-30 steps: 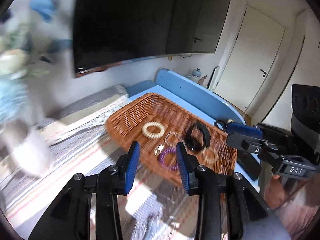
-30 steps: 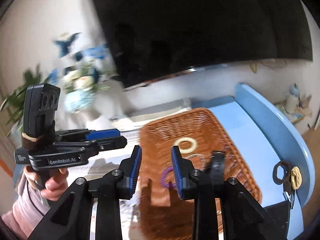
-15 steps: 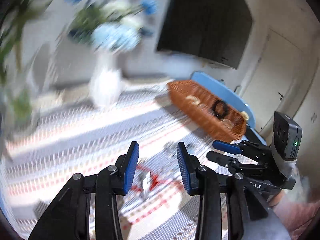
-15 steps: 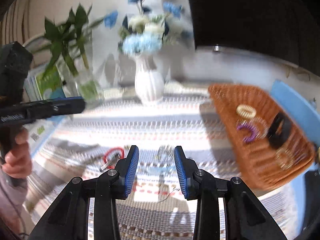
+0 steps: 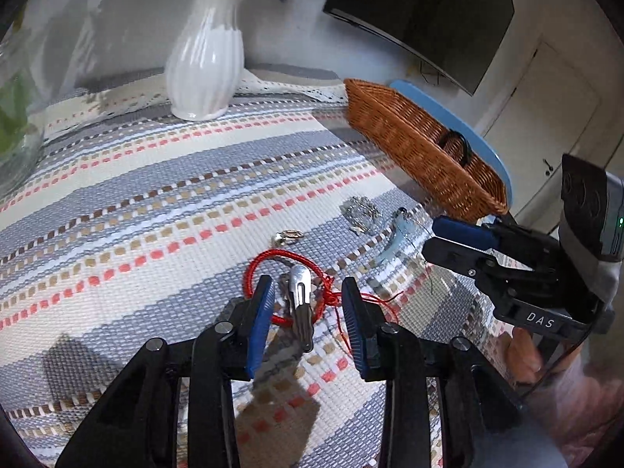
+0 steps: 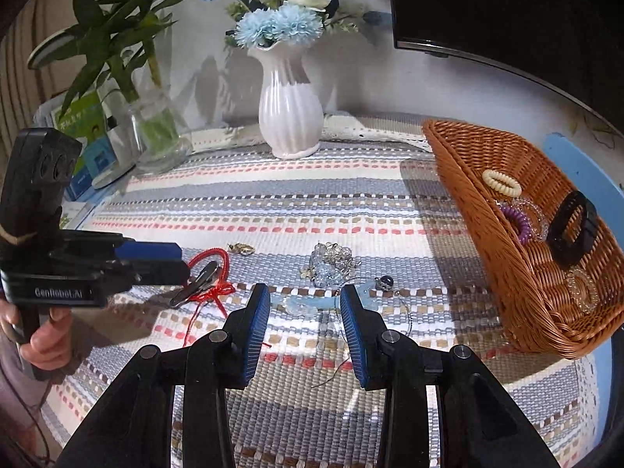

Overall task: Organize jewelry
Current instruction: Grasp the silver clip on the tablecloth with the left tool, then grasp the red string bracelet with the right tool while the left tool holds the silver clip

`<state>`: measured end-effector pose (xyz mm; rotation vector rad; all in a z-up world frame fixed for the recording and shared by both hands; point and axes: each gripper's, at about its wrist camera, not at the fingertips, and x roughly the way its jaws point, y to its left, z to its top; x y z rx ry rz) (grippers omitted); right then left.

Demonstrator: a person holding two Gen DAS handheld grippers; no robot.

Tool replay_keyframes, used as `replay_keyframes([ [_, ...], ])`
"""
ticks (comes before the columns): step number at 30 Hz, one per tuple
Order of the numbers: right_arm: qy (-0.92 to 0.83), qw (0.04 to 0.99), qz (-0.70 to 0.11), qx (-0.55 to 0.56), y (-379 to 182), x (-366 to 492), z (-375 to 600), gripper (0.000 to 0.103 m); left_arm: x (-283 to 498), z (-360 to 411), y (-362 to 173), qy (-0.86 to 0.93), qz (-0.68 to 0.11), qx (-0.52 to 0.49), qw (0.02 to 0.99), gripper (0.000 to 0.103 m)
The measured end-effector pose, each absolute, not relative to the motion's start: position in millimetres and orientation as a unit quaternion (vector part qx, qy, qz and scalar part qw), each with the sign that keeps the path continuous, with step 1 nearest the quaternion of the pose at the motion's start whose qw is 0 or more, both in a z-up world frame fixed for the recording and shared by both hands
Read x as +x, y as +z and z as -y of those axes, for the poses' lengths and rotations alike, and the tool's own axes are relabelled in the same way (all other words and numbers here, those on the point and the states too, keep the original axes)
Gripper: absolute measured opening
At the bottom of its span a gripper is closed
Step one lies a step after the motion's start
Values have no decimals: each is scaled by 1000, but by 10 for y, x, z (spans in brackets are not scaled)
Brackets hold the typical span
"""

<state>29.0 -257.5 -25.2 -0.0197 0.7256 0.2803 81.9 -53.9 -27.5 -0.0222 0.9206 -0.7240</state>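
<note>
The left gripper (image 5: 308, 304) hovers low over the striped woven mat (image 5: 136, 202) with its jaws spread wide, gripping nothing; between them lies a silver hair clip (image 5: 300, 296) resting across a red cord bracelet (image 5: 286, 273), whose knotted tail trails toward the right jaw. Just beyond the jaws sits a small gold ring (image 5: 288, 236). The right gripper (image 6: 305, 312) is likewise parted and empty, with a pale blue hairpin (image 6: 312, 303) lying on the mat between its jaw tips and a cluster of clear beads (image 6: 329, 263) just ahead. Well off to the right of those jaws, the wicker basket (image 6: 487, 241) holds a cream coil hair tie (image 6: 501, 182), a purple coil tie (image 6: 516, 221) and a black bangle (image 6: 571, 226).
</note>
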Motion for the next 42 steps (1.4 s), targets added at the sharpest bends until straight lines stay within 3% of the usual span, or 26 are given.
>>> replay_keyframes([
  [7,145,920,-364,-9,-247,319,2531,38,875,593,-345,-329,-448,0,832,33],
  [14,217,876,-430,27,-54,678,2390,38,850,712,-401,-326,-451,30,830,23],
  [17,229,866,-443,16,-5,881,2262,32,872,699,-422,-320,-455,28,831,15],
  [25,242,849,-468,34,-224,1057,2153,31,864,695,-407,-320,-447,32,835,13],
  [33,243,843,-476,56,-303,1118,2193,31,963,286,-265,-314,-435,-52,842,13],
  [42,226,848,-478,-15,-457,1127,1827,31,1144,-1,-400,-235,-461,-75,853,13],
])
